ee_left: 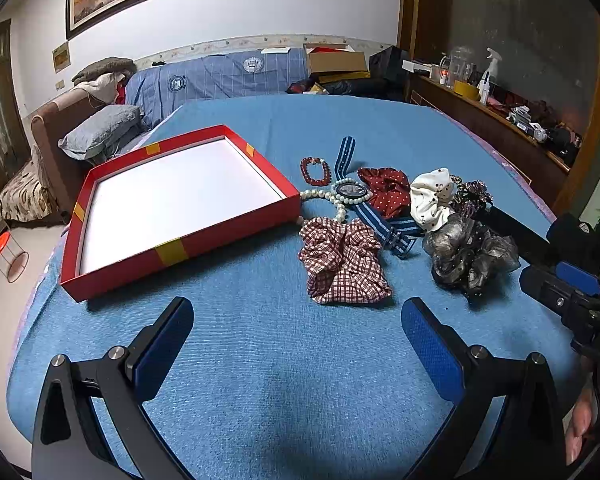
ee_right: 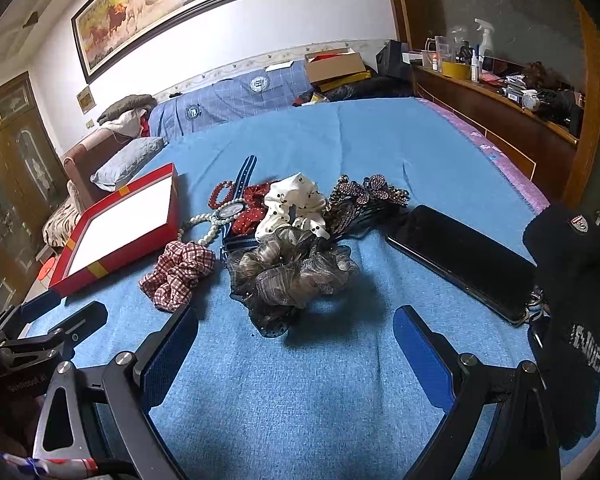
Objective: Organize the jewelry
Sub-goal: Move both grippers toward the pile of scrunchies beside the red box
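A shallow red box (ee_left: 228,236) (ee_right: 168,196) with a bare white floor lies on the blue cloth. Right of it is a heap: red checked scrunchie (ee_left: 344,264) (ee_right: 178,272), grey gauzy scrunchie (ee_left: 470,254) (ee_right: 292,270), white dotted scrunchie (ee_left: 432,198) (ee_right: 294,204), dark red dotted scrunchie (ee_left: 388,190), red bead bracelet (ee_left: 315,171) (ee_right: 219,194), pearl strand (ee_left: 332,198) (ee_right: 204,228), watch on a striped strap (ee_left: 354,190) (ee_right: 232,210), rhinestone hair clips (ee_right: 364,198). My left gripper (ee_left: 298,332) is open, short of the checked scrunchie. My right gripper (ee_right: 296,340) is open, just before the grey scrunchie.
A black phone (ee_right: 460,260) lies right of the heap, a black glove (ee_right: 576,280) beyond it at the table's right edge. A sofa with pillows (ee_left: 100,132) and a wooden sideboard with bottles (ee_right: 484,92) stand past the table.
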Available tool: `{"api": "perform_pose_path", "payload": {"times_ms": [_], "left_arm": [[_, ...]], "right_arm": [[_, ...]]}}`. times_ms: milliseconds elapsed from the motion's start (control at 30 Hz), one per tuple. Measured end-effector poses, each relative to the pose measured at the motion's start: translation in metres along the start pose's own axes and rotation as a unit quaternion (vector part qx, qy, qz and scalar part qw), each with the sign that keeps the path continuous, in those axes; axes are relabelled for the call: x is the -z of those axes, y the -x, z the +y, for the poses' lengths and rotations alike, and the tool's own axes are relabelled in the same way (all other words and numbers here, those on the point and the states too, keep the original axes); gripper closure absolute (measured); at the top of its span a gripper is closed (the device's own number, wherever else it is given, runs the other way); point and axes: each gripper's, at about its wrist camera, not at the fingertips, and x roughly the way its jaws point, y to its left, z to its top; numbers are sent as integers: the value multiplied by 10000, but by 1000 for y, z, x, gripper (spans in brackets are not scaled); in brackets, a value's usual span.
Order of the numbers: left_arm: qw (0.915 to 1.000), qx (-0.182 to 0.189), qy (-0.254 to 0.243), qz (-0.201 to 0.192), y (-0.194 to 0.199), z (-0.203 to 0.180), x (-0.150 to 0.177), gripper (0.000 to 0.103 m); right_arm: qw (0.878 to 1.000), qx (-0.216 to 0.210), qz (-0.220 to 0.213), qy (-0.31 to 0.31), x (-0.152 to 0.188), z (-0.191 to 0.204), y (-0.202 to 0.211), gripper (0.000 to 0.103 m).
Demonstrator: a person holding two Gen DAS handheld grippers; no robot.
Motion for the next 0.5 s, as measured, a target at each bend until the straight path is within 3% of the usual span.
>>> {"api": "perform_pose_path", "payload": {"times_ms": [200,500], "left_arm": [[9999,37,0,129,-13,0,-1,0],[9972,318,180,647,-55,4,-13,0]], "right_arm": [[10000,-5,56,-24,-2,-3,-7,3],[9999,-19,133,-61,-12,-9,-22,3]]}}
